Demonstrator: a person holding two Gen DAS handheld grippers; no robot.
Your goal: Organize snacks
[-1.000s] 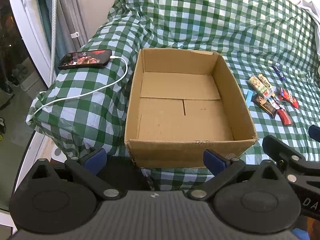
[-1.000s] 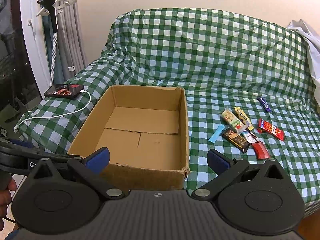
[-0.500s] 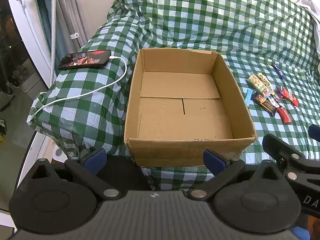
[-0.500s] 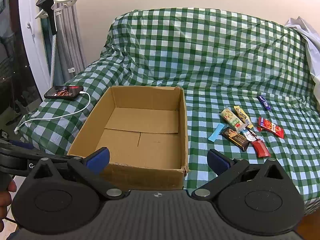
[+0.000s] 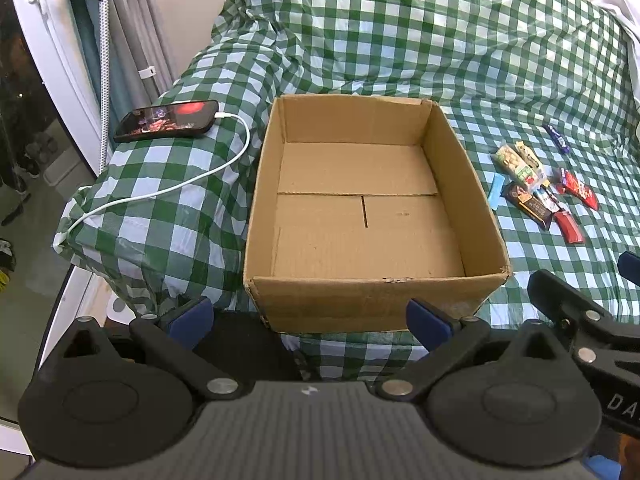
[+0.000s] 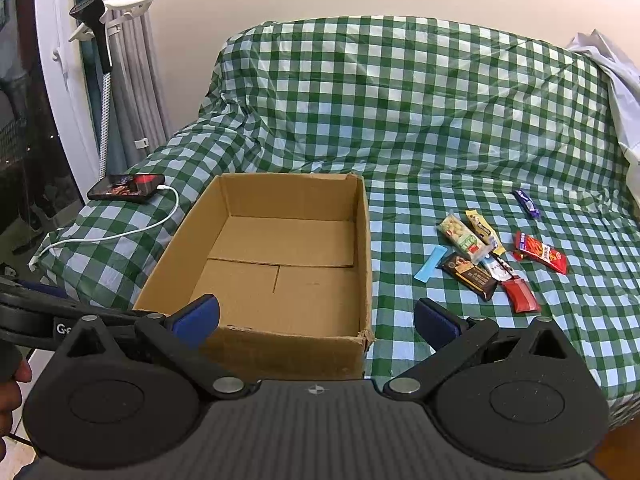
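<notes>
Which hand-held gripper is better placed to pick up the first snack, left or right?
Probably the right hand-held gripper: the snacks lie to the right of the empty box, on its side. The left hand-held gripper faces the box. Both are open.

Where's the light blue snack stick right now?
In the right wrist view the light blue snack stick lies flat on the checked cloth, right of the cardboard box, just left of the dark chocolate bar.
</notes>
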